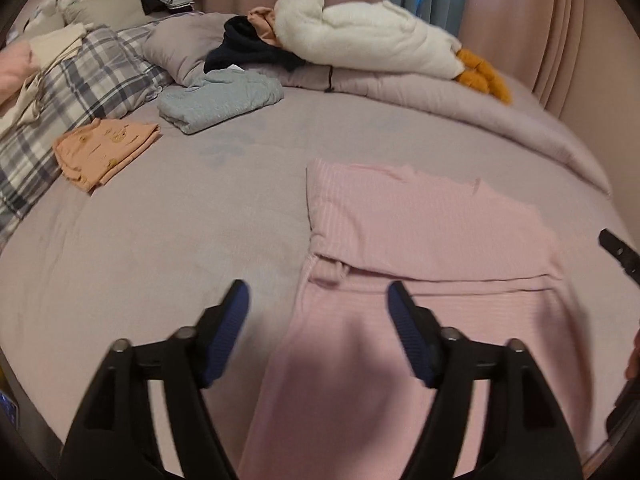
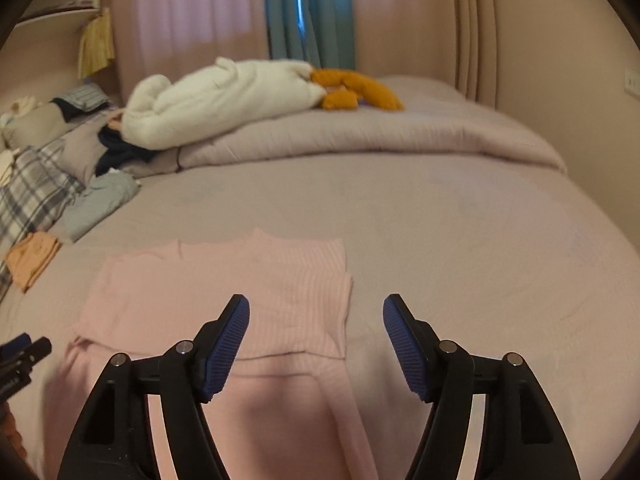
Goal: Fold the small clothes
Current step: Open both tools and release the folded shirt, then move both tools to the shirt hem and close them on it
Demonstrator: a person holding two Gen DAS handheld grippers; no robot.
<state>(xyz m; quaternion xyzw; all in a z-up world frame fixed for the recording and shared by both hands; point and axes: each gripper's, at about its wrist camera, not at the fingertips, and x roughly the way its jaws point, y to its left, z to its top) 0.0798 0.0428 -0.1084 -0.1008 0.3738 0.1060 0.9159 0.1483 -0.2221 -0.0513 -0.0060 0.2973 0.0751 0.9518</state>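
Note:
A pink ribbed garment (image 1: pixel 432 240) lies flat on the bed, its far part folded over the near part; it also shows in the right wrist view (image 2: pixel 224 292). My left gripper (image 1: pixel 318 294) is open and empty, hovering over the garment's near left edge. My right gripper (image 2: pixel 316 308) is open and empty, above the garment's near right edge. The right gripper's tip shows at the right edge of the left wrist view (image 1: pixel 620 252); the left gripper shows at the left edge of the right wrist view (image 2: pixel 24 352).
A folded orange garment (image 1: pixel 106 150) and a folded light-blue one (image 1: pixel 220 98) lie at the left on the mauve bedsheet (image 1: pixel 160 240). A plaid pillow (image 1: pixel 80 80), dark clothes (image 1: pixel 248 50), a white fleece (image 1: pixel 372 40) and a rolled quilt (image 1: pixel 500 108) lie at the back.

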